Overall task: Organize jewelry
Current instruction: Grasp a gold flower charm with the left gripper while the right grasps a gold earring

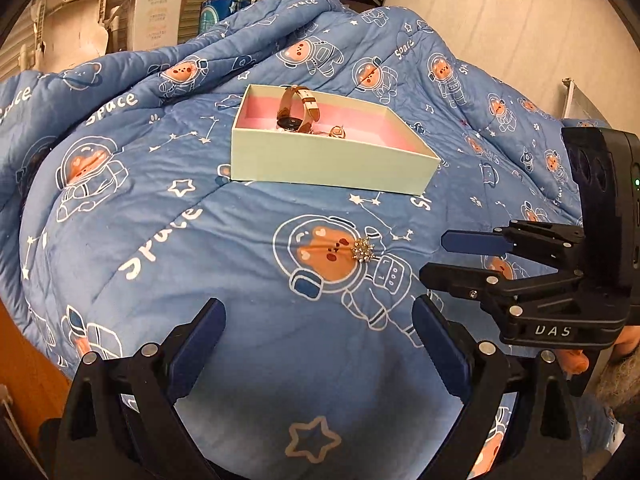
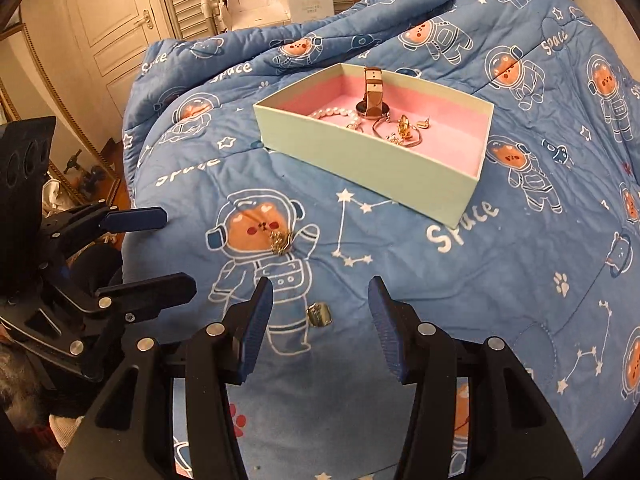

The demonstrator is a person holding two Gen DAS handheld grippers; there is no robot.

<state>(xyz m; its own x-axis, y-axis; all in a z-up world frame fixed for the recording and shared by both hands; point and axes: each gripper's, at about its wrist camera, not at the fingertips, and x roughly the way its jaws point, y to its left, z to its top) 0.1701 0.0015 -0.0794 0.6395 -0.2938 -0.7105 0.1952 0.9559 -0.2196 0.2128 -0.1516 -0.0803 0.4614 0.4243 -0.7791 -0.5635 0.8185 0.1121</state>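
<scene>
A pale green box [image 1: 328, 168] [image 2: 360, 160] with a pink lining sits on the blue quilt. It holds a brown-strap watch [image 1: 296, 110] [image 2: 373, 96], a pearl string [image 2: 334, 113] and gold pieces [image 2: 402, 130]. A sparkly snowflake brooch [image 1: 363, 250] [image 2: 280, 242] lies on the quilt in front of the box. A small silver piece [image 2: 319, 315] lies just ahead of my right gripper [image 2: 320, 320], which is open and empty. My left gripper [image 1: 318, 344] is open and empty, short of the brooch. Each gripper also shows in the other's view: the right gripper [image 1: 436, 258], the left gripper [image 2: 180, 250].
The blue space-bear quilt [image 1: 200, 240] covers a mounded bed. White boxes [image 1: 156, 12] and shelving stand behind it. A white door [image 2: 108, 20] and a gold-framed mirror [image 2: 52, 92] are at the left in the right wrist view.
</scene>
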